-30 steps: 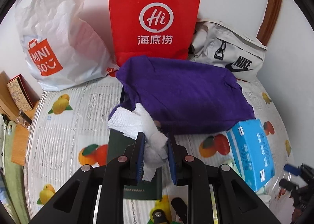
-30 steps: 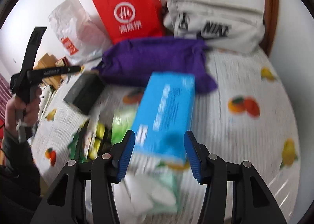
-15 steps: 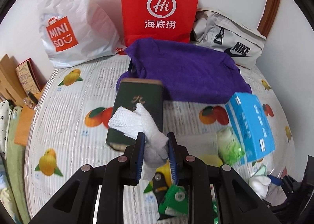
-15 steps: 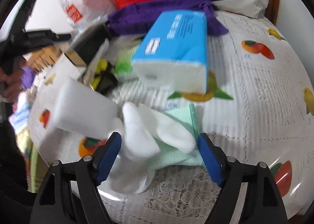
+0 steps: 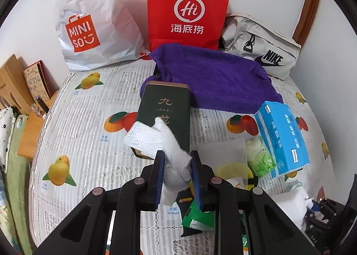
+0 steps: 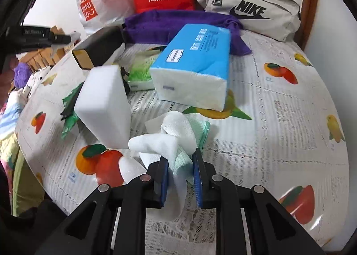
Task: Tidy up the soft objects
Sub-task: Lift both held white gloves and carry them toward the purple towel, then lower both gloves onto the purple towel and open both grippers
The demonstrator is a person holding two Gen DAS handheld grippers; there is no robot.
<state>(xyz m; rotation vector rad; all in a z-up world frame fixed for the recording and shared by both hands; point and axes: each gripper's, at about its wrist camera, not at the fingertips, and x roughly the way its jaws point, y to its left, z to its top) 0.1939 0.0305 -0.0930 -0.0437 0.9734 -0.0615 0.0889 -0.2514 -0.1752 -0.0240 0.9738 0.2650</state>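
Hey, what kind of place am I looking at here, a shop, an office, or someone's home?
Most likely a home. A table with a fruit-print cloth stands against a wall, cluttered with shopping bags, a purple towel and a blue pack of tissues.

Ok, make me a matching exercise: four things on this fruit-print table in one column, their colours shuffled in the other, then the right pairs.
Things:
1. tissue pack
2. towel
3. paper bag
4. foam block

Colours:
A. red
B. white
C. blue
D. purple

Pairs: 1-C, 2-D, 3-A, 4-B
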